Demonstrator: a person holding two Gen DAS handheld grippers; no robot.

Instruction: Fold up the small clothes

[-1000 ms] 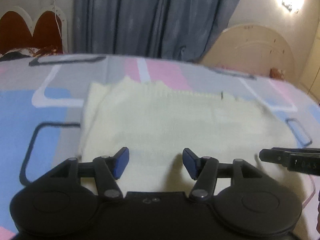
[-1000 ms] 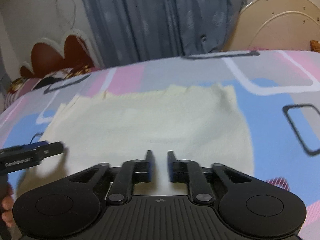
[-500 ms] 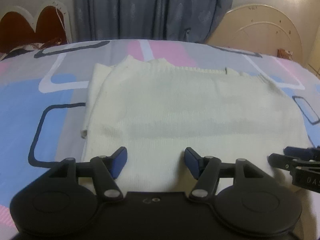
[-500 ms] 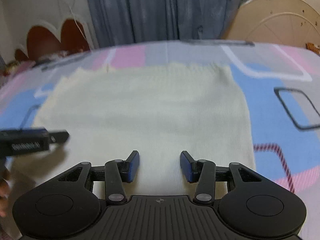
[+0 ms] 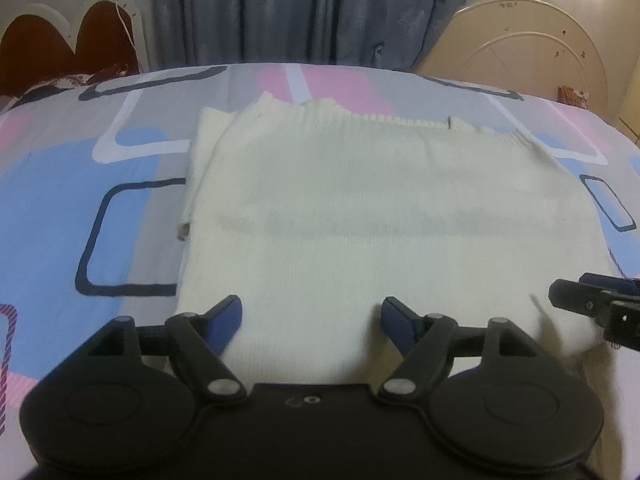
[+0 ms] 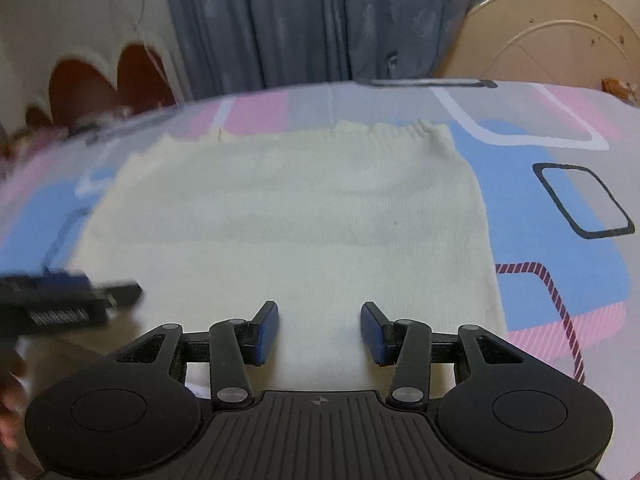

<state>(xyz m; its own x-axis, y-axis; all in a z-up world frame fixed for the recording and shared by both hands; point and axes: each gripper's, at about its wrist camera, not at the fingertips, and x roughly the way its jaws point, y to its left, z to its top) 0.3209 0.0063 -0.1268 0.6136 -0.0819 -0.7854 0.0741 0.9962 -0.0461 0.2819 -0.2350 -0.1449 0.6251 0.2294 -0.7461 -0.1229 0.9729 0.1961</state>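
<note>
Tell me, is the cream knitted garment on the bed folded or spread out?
Folded. The cream knit lies flat as a rectangle, a second layer peeking out along its left edge.

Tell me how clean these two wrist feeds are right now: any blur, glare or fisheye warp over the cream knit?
Left wrist view: mostly sharp, the cream knit ribbing readable, a grey shadow band across it, a bright lamp glaring at top right, bed edges bowed. Right wrist view: softer, the left side smeared, the left gripper blurred, knit texture faint, the bedsheet patterns curved.
</note>
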